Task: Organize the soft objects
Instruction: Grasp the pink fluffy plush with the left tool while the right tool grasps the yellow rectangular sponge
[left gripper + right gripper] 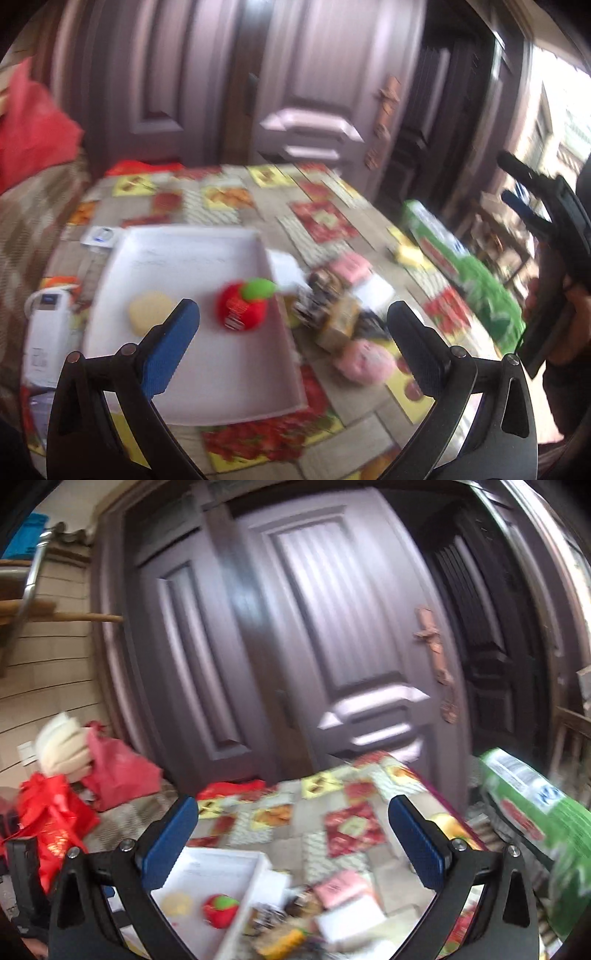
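— Where are the soft things?
— I see a red plush apple (242, 308) and pale yellow cushion (150, 312) in the white tray (236, 384); a blurry pink plush (365, 360) lies right.
— Grippers?
— My left gripper (291, 325) and right gripper (291, 821) both gape, empty.

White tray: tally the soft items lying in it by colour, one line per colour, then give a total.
In the white tray:
Red, the plush apple with a green leaf: 1
Pale yellow, the round soft piece: 1
Total: 2
A pink soft toy lies outside the tray, on the patterned tablecloth, and is not counted.
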A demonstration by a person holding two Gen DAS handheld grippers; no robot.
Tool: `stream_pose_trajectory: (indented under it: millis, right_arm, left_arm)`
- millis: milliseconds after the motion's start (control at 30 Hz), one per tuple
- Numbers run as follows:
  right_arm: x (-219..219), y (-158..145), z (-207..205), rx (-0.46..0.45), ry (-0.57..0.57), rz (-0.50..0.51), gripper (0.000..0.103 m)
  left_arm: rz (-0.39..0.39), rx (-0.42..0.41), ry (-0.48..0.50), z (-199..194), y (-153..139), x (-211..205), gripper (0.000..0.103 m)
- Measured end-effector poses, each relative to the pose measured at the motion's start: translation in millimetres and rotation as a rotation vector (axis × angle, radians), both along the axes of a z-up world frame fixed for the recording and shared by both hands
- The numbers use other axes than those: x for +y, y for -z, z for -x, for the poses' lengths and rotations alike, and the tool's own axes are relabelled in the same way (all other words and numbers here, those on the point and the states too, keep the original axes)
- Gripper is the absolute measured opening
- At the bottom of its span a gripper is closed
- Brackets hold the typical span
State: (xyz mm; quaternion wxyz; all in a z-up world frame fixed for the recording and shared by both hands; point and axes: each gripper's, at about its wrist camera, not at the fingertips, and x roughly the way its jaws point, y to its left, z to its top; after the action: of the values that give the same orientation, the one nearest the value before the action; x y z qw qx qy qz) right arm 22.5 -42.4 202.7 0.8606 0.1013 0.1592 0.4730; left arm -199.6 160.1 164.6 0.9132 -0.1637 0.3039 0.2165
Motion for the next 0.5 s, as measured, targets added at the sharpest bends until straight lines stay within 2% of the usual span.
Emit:
stream_pose_trajectory:
  millis: [100, 233, 367, 500]
  right_arm:
    - [-14.6, 18.7, -18.7, 0.059, 0.047, 0.055, 0.103]
    - [-27.3, 51.1, -37.3, 0.120, 0.051, 0.188, 0.103]
    - [-29.5, 87.7, -60.5, 0.177, 0.028, 0.341, 0.103]
    - [-31.9, 114.0, -82.0, 0.175, 0.020, 0.445, 0.103]
  left_arm:
    - [0.045, 0.079, 0.087, -31.0, 24.9, -20.1, 0.102]
    - [0.095, 0.184, 0.206, -71.5, 63.7, -51.5, 0.102]
    - [0.126, 0.248, 0.207, -97.4, 89.5, -64.5, 0.102]
    - [0.166, 0.280, 0.157, -110.2, 106.5, -59.3, 0.102]
